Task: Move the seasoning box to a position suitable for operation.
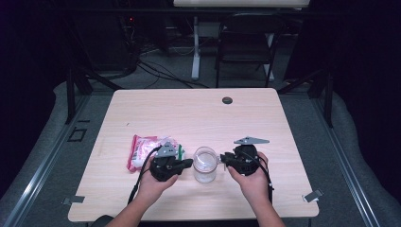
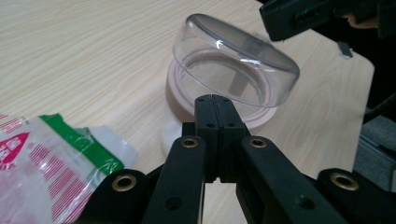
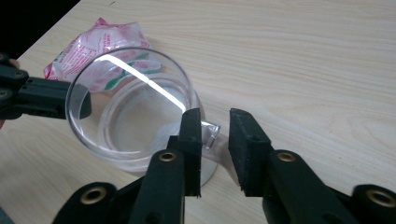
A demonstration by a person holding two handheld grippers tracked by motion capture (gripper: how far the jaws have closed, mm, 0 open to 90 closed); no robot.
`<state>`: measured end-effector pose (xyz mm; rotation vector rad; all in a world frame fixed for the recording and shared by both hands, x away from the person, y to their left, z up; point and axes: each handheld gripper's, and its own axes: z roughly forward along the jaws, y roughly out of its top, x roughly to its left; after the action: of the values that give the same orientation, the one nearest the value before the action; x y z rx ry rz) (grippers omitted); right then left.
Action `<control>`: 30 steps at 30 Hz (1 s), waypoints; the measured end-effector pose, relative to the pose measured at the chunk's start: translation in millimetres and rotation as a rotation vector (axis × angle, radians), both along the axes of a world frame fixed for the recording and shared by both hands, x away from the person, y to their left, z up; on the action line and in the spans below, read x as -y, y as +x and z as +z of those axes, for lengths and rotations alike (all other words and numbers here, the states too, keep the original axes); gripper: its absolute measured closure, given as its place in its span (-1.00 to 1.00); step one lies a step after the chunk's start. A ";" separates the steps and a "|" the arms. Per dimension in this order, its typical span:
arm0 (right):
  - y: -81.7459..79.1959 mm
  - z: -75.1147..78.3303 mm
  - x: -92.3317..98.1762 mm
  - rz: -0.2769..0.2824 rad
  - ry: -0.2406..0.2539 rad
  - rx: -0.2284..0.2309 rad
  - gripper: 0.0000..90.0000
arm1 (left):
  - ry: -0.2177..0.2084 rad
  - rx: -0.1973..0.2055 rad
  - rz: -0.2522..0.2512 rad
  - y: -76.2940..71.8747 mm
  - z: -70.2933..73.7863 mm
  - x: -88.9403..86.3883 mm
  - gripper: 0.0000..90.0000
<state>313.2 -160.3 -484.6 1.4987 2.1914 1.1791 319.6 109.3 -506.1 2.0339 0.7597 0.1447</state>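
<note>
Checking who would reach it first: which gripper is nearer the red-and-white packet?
Left. The left gripper sits right beside the red-and-white packet; the right gripper is beyond the glass mug.

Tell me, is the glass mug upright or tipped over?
Upright: the glass mug stands on its base on the table, with its open mouth facing up.

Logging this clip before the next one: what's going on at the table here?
A person works two handheld grippers around a clear glass mug standing on the wooden table. The left gripper, jaws shut, sits at the mug's rim. The right gripper has its jaws apart around the handle. A red, white and green plastic packet lies to the left.
</note>
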 end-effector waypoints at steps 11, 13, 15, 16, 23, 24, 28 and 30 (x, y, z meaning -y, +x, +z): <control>-24.9 7.5 -1.4 0.096 -0.005 0.043 0.20 | -0.015 0.019 -0.033 -0.1 7.5 12.8 0.99; -29.7 7.5 -5.2 0.117 -0.024 0.050 0.12 | -0.013 0.020 -0.039 0.6 8.0 15.1 0.96; -33.4 5.5 -10.5 0.137 -0.051 0.064 0.04 | -0.016 0.021 -0.039 1.1 8.2 17.5 0.93; -34.6 4.0 -13.1 0.144 -0.071 0.074 0.01 | -0.020 0.021 -0.039 1.1 8.5 18.6 0.90; -36.2 -3.0 -27.1 0.151 -0.154 0.116 -0.01 | -0.035 0.011 -0.033 4.6 8.7 22.4 0.72; -36.0 -3.2 -28.0 0.143 -0.158 0.118 0.00 | -0.034 0.010 -0.033 5.0 8.3 22.8 0.69; -34.1 -2.6 -29.4 0.136 -0.168 0.122 0.03 | -0.037 0.012 -0.023 6.0 8.1 22.8 0.62; -34.3 -2.6 -30.3 0.139 -0.168 0.120 0.05 | -0.036 0.019 -0.018 7.4 7.8 21.9 0.58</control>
<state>278.9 -130.0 -487.2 1.1958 2.2798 1.0647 327.1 87.5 -498.2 2.0023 0.7276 0.1392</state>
